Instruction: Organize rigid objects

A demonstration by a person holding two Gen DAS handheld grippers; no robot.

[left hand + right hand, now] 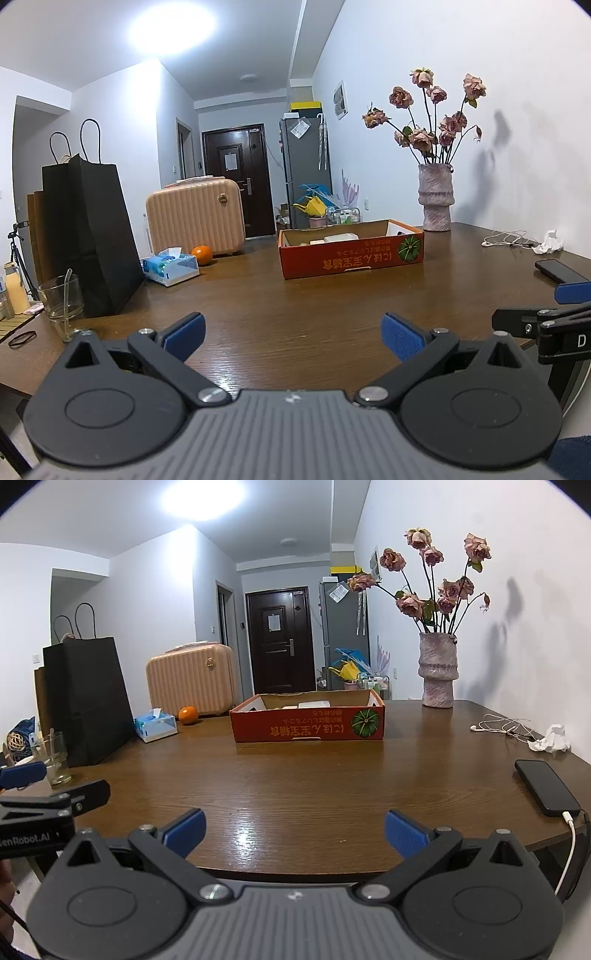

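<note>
Here, both the left gripper [291,334] and the right gripper [294,830] are held wide open and empty. The phone [546,787], at the right edge of the frame, is judged stiff, smooth, slippery; its long sides should be gripped, away from the cable [570,843].
</note>
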